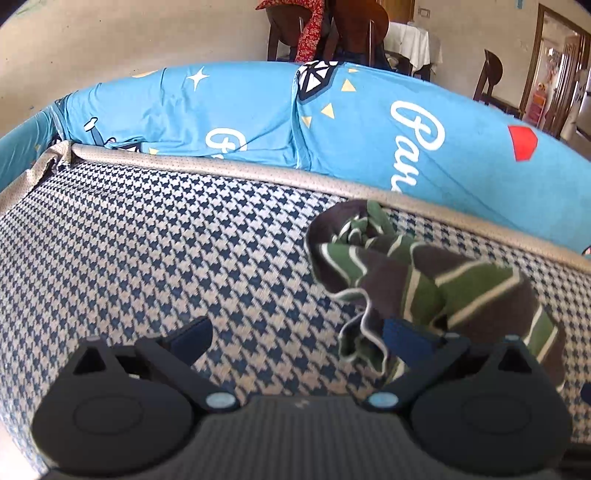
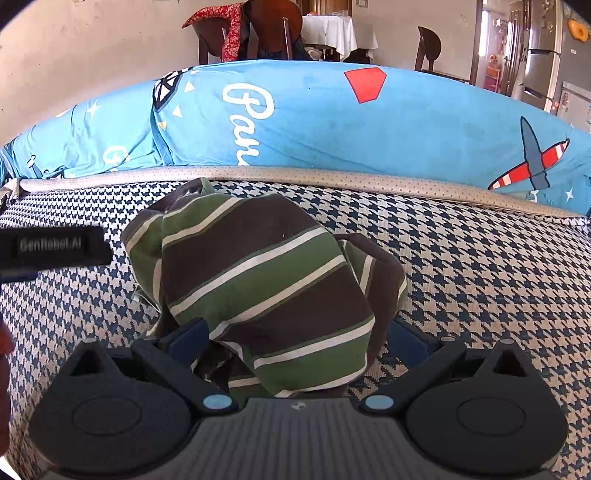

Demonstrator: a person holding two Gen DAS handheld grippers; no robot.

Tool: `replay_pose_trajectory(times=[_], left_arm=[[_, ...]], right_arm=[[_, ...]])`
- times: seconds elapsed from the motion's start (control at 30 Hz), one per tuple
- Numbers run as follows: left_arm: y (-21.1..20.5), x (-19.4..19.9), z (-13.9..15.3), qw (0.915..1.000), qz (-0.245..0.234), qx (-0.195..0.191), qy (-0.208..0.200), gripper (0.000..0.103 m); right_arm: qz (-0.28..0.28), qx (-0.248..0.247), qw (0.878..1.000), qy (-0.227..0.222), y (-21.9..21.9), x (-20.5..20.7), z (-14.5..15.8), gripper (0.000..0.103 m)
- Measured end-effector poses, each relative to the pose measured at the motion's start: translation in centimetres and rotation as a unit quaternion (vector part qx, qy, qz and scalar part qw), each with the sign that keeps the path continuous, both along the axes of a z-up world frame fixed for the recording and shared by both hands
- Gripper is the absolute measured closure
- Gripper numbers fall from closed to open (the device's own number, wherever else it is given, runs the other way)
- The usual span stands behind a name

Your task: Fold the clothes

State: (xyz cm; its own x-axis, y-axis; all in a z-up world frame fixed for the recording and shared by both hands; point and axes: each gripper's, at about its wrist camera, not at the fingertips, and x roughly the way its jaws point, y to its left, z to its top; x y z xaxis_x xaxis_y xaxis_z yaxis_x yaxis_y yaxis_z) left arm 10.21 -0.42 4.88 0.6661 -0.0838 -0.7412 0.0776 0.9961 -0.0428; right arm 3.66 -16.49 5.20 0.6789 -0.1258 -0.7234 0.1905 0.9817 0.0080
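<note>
A crumpled garment [image 1: 424, 280] striped in green, brown and white lies in a heap on the houndstooth cushion [image 1: 147, 240]. My left gripper [image 1: 299, 338] is open, hovering low over the cushion, with the garment's left edge just at its right finger. The same garment [image 2: 266, 280] fills the centre of the right wrist view. There my right gripper [image 2: 299, 339] is open with its fingers on either side of the heap's near end, and cloth sits between them unclamped. The left gripper's body [image 2: 51, 245] shows at the left edge of the right wrist view.
A blue printed back cushion [image 1: 258, 114] [image 2: 332, 118] rises behind the seat, past a beige piped edge [image 1: 221, 166]. Wooden chairs [image 2: 266, 29], a white-clothed table [image 2: 328, 29] and a fridge [image 2: 539, 55] stand in the room beyond.
</note>
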Motion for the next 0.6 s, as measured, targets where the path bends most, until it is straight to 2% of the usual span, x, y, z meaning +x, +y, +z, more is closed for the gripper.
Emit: replay_pose_trajectory(times=[0.27,0.6], left_arm=[[-1.7,2.5,-0.4,0.9998,-0.012,-0.017,0.001,0.000],[-3.8,4.8,-2.2,0.9993,-0.030,-0.014,0.016,0.000]], right_arm=[[0.002,-0.002,1.000,0.014,-0.1,0.8,-0.4,0.000],[0.003,-0.009,1.000,0.028,-0.6,2.1,-0.8,0.000]])
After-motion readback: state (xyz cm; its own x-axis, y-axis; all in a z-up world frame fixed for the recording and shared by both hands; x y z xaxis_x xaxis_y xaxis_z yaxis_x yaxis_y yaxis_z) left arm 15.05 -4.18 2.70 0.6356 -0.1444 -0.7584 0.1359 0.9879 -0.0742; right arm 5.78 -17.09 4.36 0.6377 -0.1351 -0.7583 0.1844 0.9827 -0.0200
